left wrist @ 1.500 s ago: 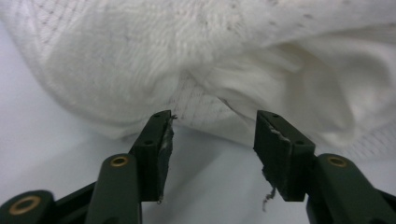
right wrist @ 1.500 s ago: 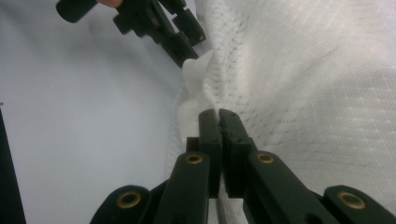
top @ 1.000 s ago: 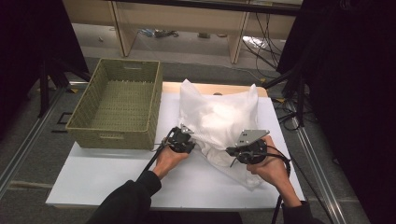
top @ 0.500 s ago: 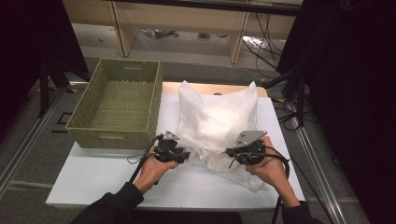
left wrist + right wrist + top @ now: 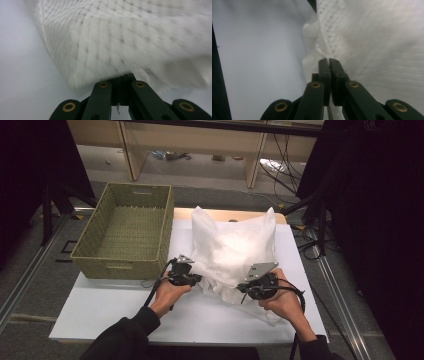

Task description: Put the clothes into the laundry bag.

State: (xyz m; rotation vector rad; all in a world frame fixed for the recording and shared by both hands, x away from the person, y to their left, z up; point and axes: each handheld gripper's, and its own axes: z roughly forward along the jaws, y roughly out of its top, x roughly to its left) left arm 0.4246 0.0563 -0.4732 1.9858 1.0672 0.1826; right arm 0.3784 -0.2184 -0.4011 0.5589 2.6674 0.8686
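A white mesh cloth (image 5: 232, 245) lies puffed up on the white table (image 5: 115, 312), its two far corners pointing away. My left gripper (image 5: 196, 279) is at the cloth's near left edge. In the left gripper view its jaws have just been closing; they meet at the tips (image 5: 122, 75) with the cloth's hem (image 5: 100, 50) bunched over them. My right gripper (image 5: 243, 289) sits at the near right edge. In the right gripper view its jaws (image 5: 329, 61) are shut on a fold of the cloth (image 5: 374, 37).
An olive woven basket (image 5: 122, 265) stands on the table's left side, right beside the cloth. Black cables trail from both grippers across the near table. Shelving and loose cables lie on the floor beyond the far edge.
The left hand drew back to the left, off the cloth, then came right again to its near left edge. The right hand and its grip stayed put.
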